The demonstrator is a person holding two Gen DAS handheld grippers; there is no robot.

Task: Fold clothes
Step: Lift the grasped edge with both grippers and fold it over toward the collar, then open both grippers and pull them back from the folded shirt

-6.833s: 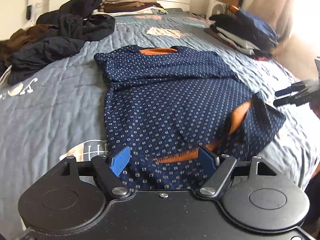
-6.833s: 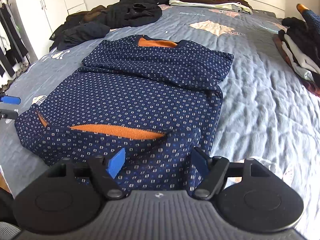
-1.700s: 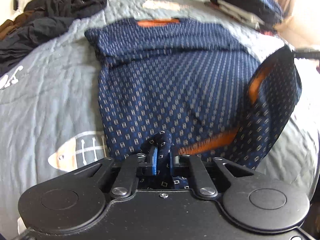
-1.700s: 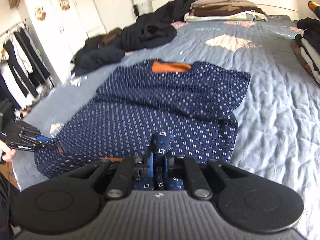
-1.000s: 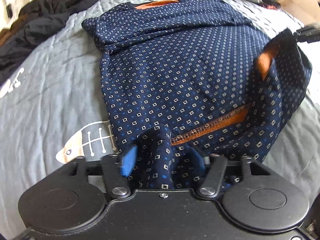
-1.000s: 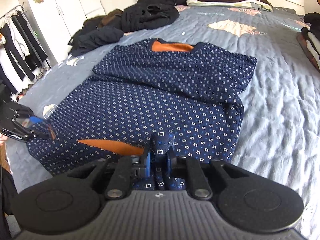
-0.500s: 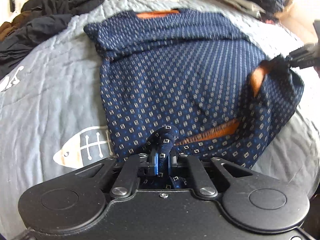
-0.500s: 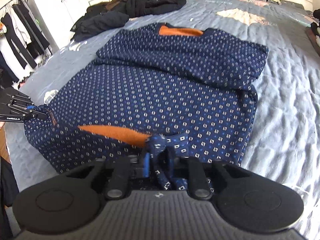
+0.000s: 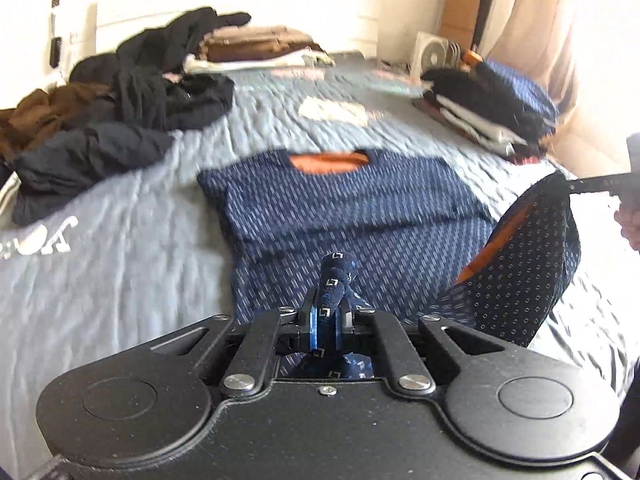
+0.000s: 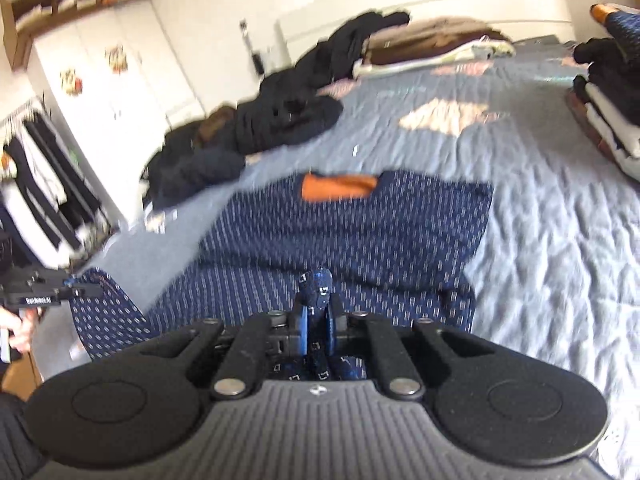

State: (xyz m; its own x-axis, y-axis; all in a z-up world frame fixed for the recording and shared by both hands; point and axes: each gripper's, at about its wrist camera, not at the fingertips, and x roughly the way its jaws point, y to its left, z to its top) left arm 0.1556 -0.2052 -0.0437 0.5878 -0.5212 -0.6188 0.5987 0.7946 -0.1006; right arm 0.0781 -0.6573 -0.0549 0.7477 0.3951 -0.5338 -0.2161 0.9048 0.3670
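Observation:
A navy patterned sweater with an orange lining lies on the grey bedspread, sleeves folded across the chest and collar at the far end. My left gripper is shut on the left corner of its hem. My right gripper is shut on the right corner. Both corners are lifted off the bed, so the hem hangs between them and shows orange inside. The right gripper appears at the right edge of the left wrist view, and the left gripper at the left edge of the right wrist view.
Dark unfolded clothes are heaped at the left of the bed. Folded stacks sit at the headboard and along the right edge. A small fan stands beyond. A wardrobe and hanging clothes are left of the bed.
Both grippers have risen and tilted up, lifting the hem corners higher off the bed. More of the room beyond the bed has come into view, and the frames are motion blurred.

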